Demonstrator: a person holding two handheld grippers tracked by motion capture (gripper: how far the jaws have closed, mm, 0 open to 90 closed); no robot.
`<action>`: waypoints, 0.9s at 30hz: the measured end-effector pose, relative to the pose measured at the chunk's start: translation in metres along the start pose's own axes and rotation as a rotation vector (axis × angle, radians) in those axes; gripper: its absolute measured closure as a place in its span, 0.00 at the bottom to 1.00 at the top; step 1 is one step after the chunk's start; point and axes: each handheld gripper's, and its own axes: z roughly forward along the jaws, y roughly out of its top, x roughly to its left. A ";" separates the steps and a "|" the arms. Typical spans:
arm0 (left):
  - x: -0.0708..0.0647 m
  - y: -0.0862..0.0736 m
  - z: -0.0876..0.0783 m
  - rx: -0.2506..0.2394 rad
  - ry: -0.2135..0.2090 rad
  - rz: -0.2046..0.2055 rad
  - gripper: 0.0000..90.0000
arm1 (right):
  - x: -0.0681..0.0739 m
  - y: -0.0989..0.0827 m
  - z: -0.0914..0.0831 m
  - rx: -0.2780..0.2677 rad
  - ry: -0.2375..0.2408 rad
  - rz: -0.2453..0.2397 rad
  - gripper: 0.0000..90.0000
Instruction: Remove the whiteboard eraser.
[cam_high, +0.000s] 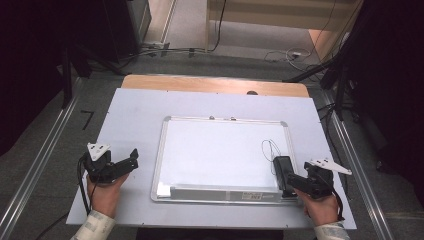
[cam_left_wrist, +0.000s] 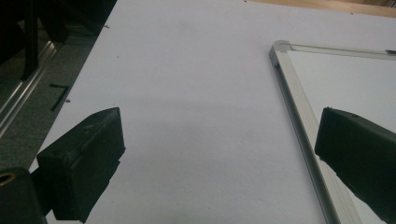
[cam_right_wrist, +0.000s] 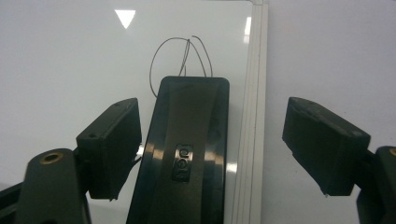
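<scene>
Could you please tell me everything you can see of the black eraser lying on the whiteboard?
The black eraser is an oblong block with rounded corners and a glossy, plastic-looking top bearing a small embossed mark. It lies flat near the right edge of the whiteboard, just inside the silvery frame, its far end covering the base of a thin drawn loop. The right tongs straddle it with jaws open: the left pad sits close beside it, the right one stands well clear.

A black eraser (cam_high: 282, 172) lies on the whiteboard (cam_high: 220, 150) beside a scribble (cam_high: 271, 148), right gripper (cam_high: 295, 186) behind it.
</scene>
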 end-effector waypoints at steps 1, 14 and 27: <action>0.000 0.000 0.000 -0.001 0.000 -0.001 0.02 | 0.001 0.000 0.001 -0.001 0.002 -0.004 0.20; -0.003 0.000 0.003 0.008 -0.006 0.007 0.02 | 0.012 0.003 0.014 -0.007 -0.072 -0.068 0.23; -0.002 0.000 0.003 0.014 -0.005 0.001 0.02 | 0.020 0.006 0.033 0.100 -0.066 -0.061 0.33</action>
